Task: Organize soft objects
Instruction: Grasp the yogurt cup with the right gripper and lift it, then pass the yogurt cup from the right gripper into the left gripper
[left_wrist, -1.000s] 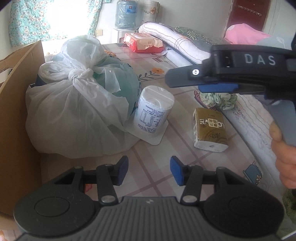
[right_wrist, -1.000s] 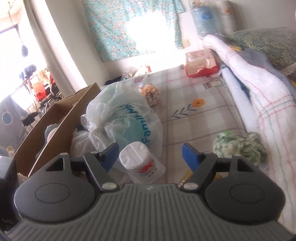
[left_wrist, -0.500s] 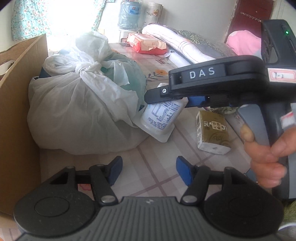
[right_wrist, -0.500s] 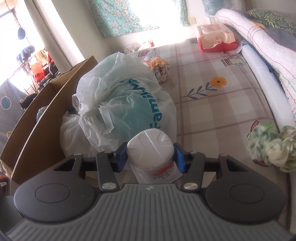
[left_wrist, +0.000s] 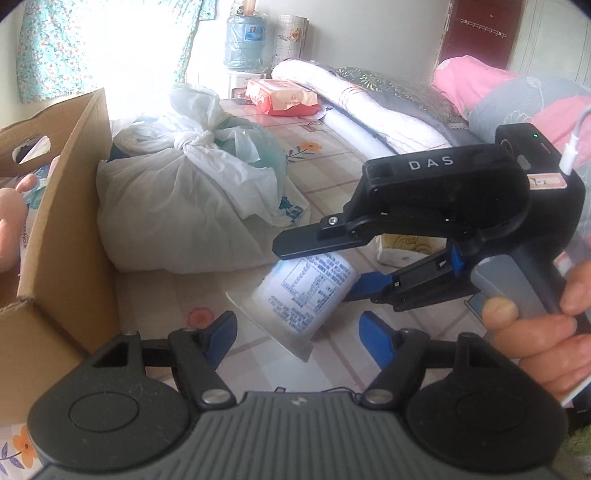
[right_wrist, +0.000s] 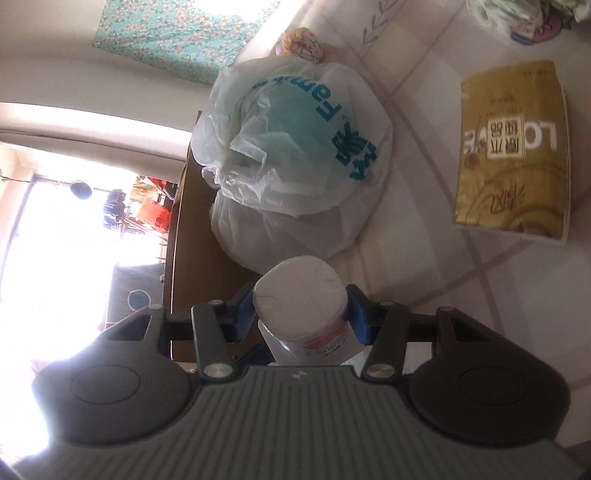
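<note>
Through my left wrist camera, the left gripper (left_wrist: 297, 338) hangs with jaws apart and empty, just below the tilted white tissue roll (left_wrist: 308, 290) lifted off the bed beside the tied plastic bag (left_wrist: 184, 206). Through my right wrist camera, the right gripper (right_wrist: 301, 315) has jaws clamped on that roll, the gold tissue pack (right_wrist: 511, 147) lying well apart.

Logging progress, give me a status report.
Right claw shut on white cylindrical tissue pack, tilted. Left claw open, empty. Tied white plastic bag beside cardboard box.
</note>
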